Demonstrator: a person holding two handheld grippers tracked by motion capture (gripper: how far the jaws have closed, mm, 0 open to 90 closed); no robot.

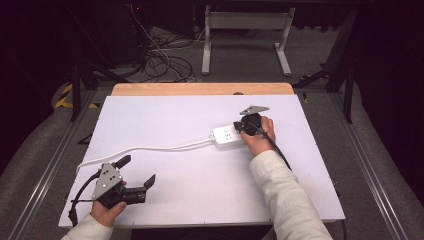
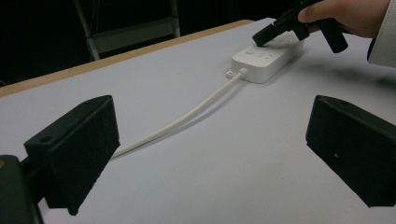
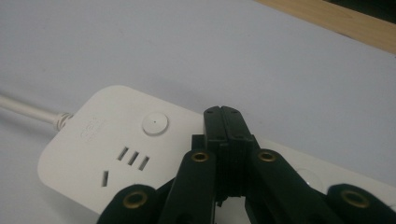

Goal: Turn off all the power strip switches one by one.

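Observation:
A white power strip (image 1: 226,136) lies on the white tabletop (image 1: 190,175), right of centre. Its white cable (image 1: 150,148) runs left toward the table's left edge. My right gripper (image 1: 239,129) is shut, its tips pointing down at the strip's top. In the right gripper view the closed jaws (image 3: 222,114) sit just right of the strip's round button (image 3: 155,123), above the strip (image 3: 93,144); contact cannot be told. My left gripper (image 1: 136,171) rests near the front left corner, open with nothing between its jaws. The left gripper view looks past the open gripper (image 2: 210,144) along the cable (image 2: 187,116) to the strip (image 2: 266,60).
A wooden strip (image 1: 200,89) borders the table's far edge. Beyond it stand a white desk frame (image 1: 245,22) and loose cables on the floor (image 1: 160,62). Metal rails (image 1: 50,165) run along both sides of the table.

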